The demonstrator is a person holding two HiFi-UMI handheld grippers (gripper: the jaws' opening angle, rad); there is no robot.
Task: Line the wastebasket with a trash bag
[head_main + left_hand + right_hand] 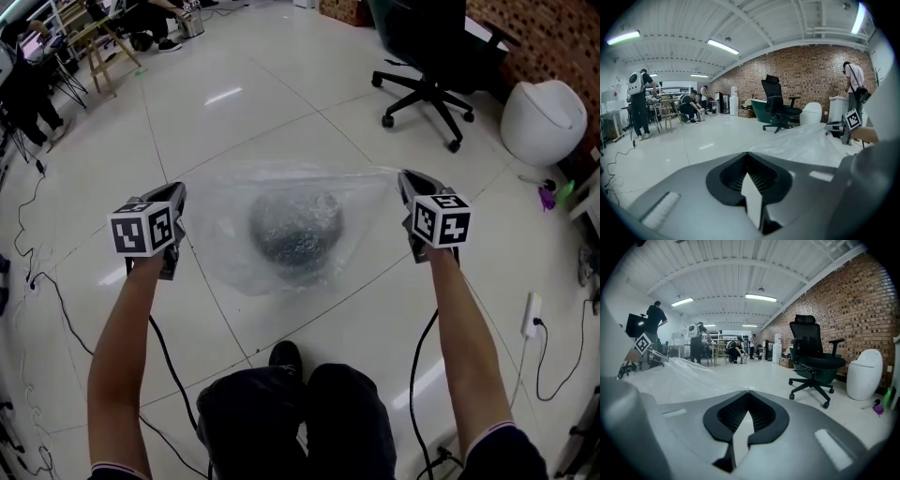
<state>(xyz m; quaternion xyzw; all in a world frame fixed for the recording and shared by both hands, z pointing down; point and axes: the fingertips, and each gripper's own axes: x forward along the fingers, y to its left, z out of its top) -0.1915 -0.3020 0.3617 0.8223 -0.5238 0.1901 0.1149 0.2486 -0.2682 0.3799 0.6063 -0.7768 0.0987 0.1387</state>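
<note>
Clear plastic film, the trash bag [225, 239], hangs stretched between my two grippers in the head view. My left gripper [178, 202] is clenched on its left corner and my right gripper [405, 183] on its right. Through the film I see the dark mesh wastebasket [298, 232] on the tiled floor [262, 103] below, just beyond my shoe [286, 356]; the bag is not yet in it. An office chair [427, 70] and a white rounded container [544, 117] stand far right, well apart. Cables [553, 361] trail near right. Nothing blocks the basket

Left gripper view: my fingers are pressed together on the film, which runs off rightwards toward my right gripper

Right gripper view: my fingers are likewise clamped on the film, which spreads away to the left

My worry is that the film looks thin and slick, so pulling my hands apart too hard could tear it or slip it from a finger. Held flat like this, the mouth may not be open, so it could drape over the rim rather than drop inside
</note>
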